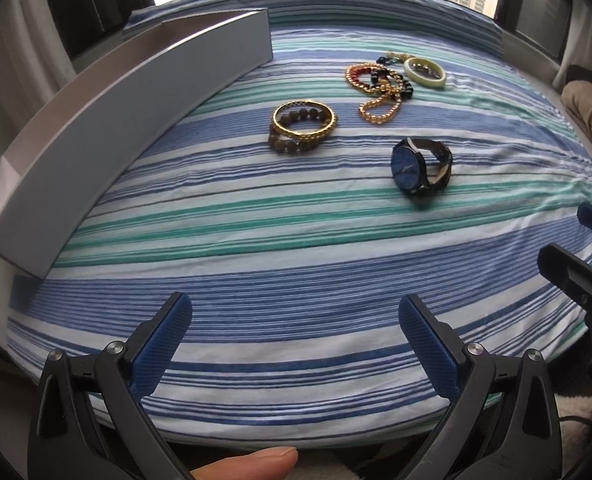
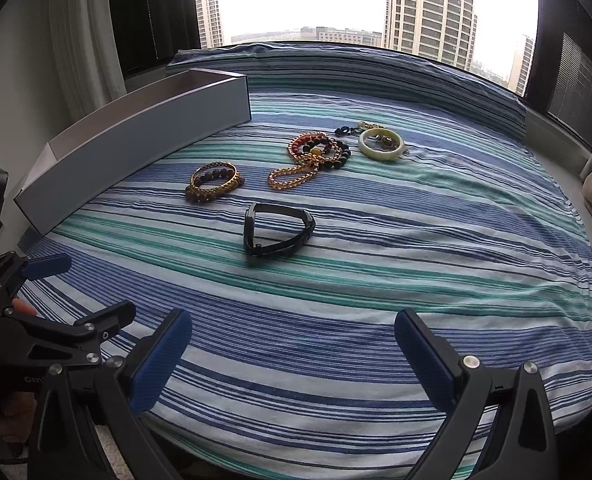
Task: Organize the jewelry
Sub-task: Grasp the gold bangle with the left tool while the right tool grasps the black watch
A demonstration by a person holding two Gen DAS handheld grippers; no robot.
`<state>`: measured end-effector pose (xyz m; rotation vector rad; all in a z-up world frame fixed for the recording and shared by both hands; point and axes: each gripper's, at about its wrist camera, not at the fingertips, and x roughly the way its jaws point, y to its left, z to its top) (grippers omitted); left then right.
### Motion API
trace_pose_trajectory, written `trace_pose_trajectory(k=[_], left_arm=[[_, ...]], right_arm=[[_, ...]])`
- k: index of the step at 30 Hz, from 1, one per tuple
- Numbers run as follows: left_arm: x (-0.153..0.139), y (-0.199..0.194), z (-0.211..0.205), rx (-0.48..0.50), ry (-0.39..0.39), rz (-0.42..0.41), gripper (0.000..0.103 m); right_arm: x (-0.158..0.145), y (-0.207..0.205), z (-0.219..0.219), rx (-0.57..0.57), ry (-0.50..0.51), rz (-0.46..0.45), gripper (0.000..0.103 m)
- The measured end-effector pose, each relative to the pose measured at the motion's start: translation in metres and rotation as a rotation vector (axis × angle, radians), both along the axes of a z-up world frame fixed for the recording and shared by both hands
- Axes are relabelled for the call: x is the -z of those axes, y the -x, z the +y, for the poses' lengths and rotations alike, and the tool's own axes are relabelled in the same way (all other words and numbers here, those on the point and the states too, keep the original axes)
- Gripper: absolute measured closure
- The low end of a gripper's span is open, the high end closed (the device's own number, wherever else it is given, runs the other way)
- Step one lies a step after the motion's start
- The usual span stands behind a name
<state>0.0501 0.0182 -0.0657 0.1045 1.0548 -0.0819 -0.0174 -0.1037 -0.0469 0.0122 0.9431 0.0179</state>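
Both grippers, left [image 1: 296, 340] and right [image 2: 293, 344], fingers spread wide, empty. Watch [image 2: 277, 234] on bed [image 2: 416, 280] at 12 o'clock of right gripper; box [image 2: 135, 136] at 10. Suggest: straddle strap, close gently, avoid snagging sheet.
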Motion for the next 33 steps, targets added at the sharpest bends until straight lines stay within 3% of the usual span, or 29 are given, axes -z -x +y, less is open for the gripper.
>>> trace_pose_trajectory(k=[6,12,15,19,27,29,31,33], left_arm=[[0.005,-0.031,0.023,0.024,0.028,0.064,0.000],[0.000,-0.087,0.024,0.204,0.075,0.129,0.000],[0.000,-0.120,0.014,0.286,0.070,0.133,0.000],[0.015,-0.163,-0.004,0.333,0.087,0.184,0.000],[0.051,-0.204,-0.032,0.324,0.014,0.254,0.001],[0.048,-0.204,-0.031,0.315,0.022,0.240,0.005],[0.046,-0.207,-0.028,0.306,0.022,0.235,0.029],[0.043,-0.206,-0.025,0.296,0.027,0.228,0.033]], right_arm=[[0.012,-0.024,-0.013,-0.005,-0.061,0.080,0.000],[0.030,-0.072,-0.018,-0.031,-0.164,0.191,0.000],[0.031,-0.084,-0.020,-0.009,-0.195,0.190,0.000],[0.034,-0.083,-0.017,-0.006,-0.205,0.181,0.000],[0.049,-0.067,-0.024,0.001,-0.177,0.206,0.000],[0.049,-0.065,-0.024,-0.005,-0.175,0.202,0.000],[0.048,-0.064,-0.022,-0.012,-0.163,0.194,0.000],[0.047,-0.064,-0.021,-0.017,-0.156,0.190,0.000]])
